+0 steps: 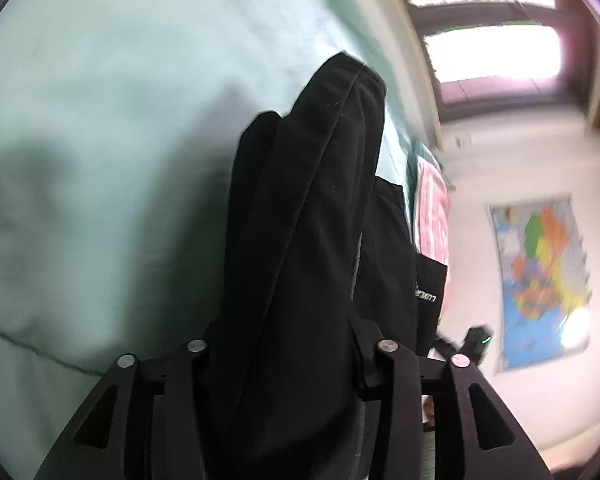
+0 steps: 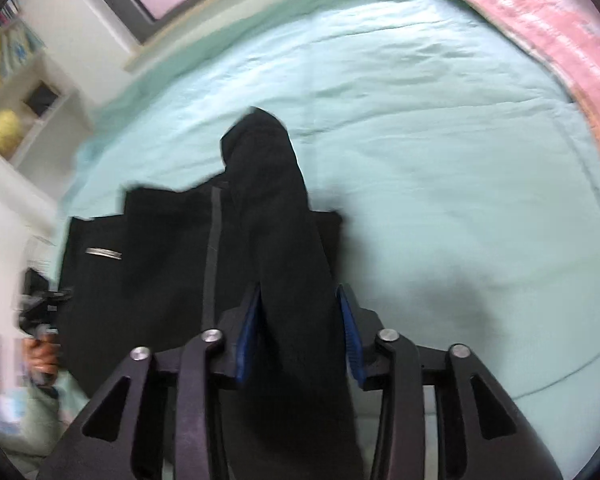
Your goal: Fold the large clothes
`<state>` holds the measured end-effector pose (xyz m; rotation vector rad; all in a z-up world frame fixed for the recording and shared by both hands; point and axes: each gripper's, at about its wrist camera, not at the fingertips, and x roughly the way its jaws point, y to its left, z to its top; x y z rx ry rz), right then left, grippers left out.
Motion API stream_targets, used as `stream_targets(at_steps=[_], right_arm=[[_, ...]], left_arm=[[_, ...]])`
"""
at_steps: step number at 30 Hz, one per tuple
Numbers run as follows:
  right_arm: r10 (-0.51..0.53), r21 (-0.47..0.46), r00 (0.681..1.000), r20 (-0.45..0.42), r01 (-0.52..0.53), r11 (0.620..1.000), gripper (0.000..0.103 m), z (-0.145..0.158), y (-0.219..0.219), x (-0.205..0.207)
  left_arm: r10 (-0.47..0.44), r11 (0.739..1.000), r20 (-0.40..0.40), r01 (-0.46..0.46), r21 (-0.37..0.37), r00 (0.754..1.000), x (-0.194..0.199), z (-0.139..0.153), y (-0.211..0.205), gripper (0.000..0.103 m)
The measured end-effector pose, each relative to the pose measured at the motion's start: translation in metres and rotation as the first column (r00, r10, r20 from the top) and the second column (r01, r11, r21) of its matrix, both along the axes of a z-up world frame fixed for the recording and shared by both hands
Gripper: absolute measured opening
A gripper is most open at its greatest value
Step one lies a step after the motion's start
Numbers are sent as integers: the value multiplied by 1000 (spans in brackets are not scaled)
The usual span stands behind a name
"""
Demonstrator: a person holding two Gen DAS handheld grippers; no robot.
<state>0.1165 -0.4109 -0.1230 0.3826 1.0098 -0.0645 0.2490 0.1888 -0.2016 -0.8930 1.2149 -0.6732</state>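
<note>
Both tongs have black fabric running up between the fingers, and neither grip looks secure. Left tongs (image 1: 288, 356): a thick bunch of the black garment (image 1: 312, 208) fills the gap completely, the pads are buried under cloth, so I can't tell whether they press or just bracket it. Right tongs (image 2: 298, 332): jaws part open, blue pads (image 2: 247, 340) visible on both sides of a narrower strip of the same garment (image 2: 276, 216); the cloth sits against the left pad, and at the right pad I can't tell if it touches. The rest of the garment lies flat on the green bed cover (image 2: 440, 152), partly folded, with a grey stripe and a small label showing, near the bed's edge towards the shelf side. The pink blanket (image 2: 540, 20) is well apart at the head end. Risks as I read them: the held strip slides out of the right tongs mid-fold because the grip is loose, which dumps the flap crooked. The left bunch is several layers thick, so releasing it could leave a lump rather than a flat edge. The garment sits close to the bed edge, so a tug towards that side could drag it off. Black on black hides the seams, so misaligned edges are easy to miss. Both views are motion-blurred.
</note>
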Motion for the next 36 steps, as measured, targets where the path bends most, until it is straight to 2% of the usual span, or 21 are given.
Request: stream_targets(at_steps=[3, 4, 6, 8, 10, 12, 15, 18, 19, 20, 22, 23, 24, 25, 26, 27, 29, 31, 32, 34, 36], right_arm=[[-82, -60, 990, -114, 76, 995, 44, -48, -22, 1], [-116, -35, 982, -146, 112, 993, 44, -66, -31, -2], [-167, -41, 972, -167, 162, 986, 44, -80, -39, -12], [-185, -69, 975, -124, 177, 982, 44, -75, -39, -33], [-227, -124, 970, -83, 216, 969, 44, -56, -30, -57], [-243, -153, 970, 18, 243, 958, 44, -21, -11, -84], [-188, -211, 973, 130, 213, 954, 48, 27, 53, -78], [-87, -216, 983, 163, 121, 969, 64, 44, 113, -66], [-36, -206, 987, 158, 69, 976, 64, 41, 134, -57], [7, -207, 989, 146, 24, 978, 64, 36, 153, -48], [45, -229, 991, 122, -16, 973, 64, 21, 171, -44], [58, -224, 993, 101, -34, 974, 64, 12, 182, -37], [71, -203, 995, 64, -57, 977, 64, -4, 188, -28], [64, -212, 998, 21, -58, 975, 64, -19, 193, -18], [47, -234, 999, -23, -51, 971, 64, -34, 194, -5], [41, -240, 998, -43, -51, 969, 64, -49, 194, 2], [32, -217, 999, -39, -40, 975, 64, -54, 191, 3], [17, -195, 999, -34, -23, 980, 63, -47, 187, -4], [15, -198, 999, -30, -21, 980, 63, -43, 185, -5], [17, -218, 1000, -15, -20, 976, 63, -36, 189, -14], [17, -221, 1000, 8, -14, 975, 63, -27, 192, -26]], left_arm=[[46, 983, -54, -55, -178, 997, -6, -29, 27, 48], [57, 980, -45, -65, -190, 997, -11, -30, 35, 48], [86, 989, 16, -84, -121, 996, -25, -16, 50, 48], [115, 993, 98, -115, -4, 989, -45, 12, 66, 48], [149, 978, 204, -175, 115, 968, -71, 50, 78, 48], [131, 958, 326, -204, 200, 936, -98, 94, 73, 48], [26, 932, 485, -197, 305, 874, -130, 143, 34, 50], [-86, 911, 547, -156, 382, 833, -144, 156, -33, 54], [-113, 907, 548, -140, 398, 829, -143, 154, -50, 54], [-148, 899, 536, -112, 422, 831, -143, 145, -71, 54], [-188, 870, 480, -81, 486, 857, -136, 121, -113, 54], [-203, 849, 464, -81, 521, 862, -130, 114, -128, 54], [-229, 812, 428, -71, 579, 874, -124, 99, -145, 54], [-243, 785, 361, -36, 618, 900, -116, 80, -156, 54], [-222, 787, 311, -18, 617, 924, -109, 64, -157, 54], [-187, 807, 278, -14, 591, 942, -101, 55, -154, 54], [-146, 842, 237, -5, 540, 960, -90, 53, -146, 54], [-122, 854, 229, -16, 520, 966, -88, 60, -141, 54], [-125, 838, 249, -32, 545, 960, -93, 66, -143, 54], [-156, 771, 315, -84, 631, 936, -107, 81, -151, 54], [-203, 734, 348, -93, 673, 915, -124, 91, -159, 54]])
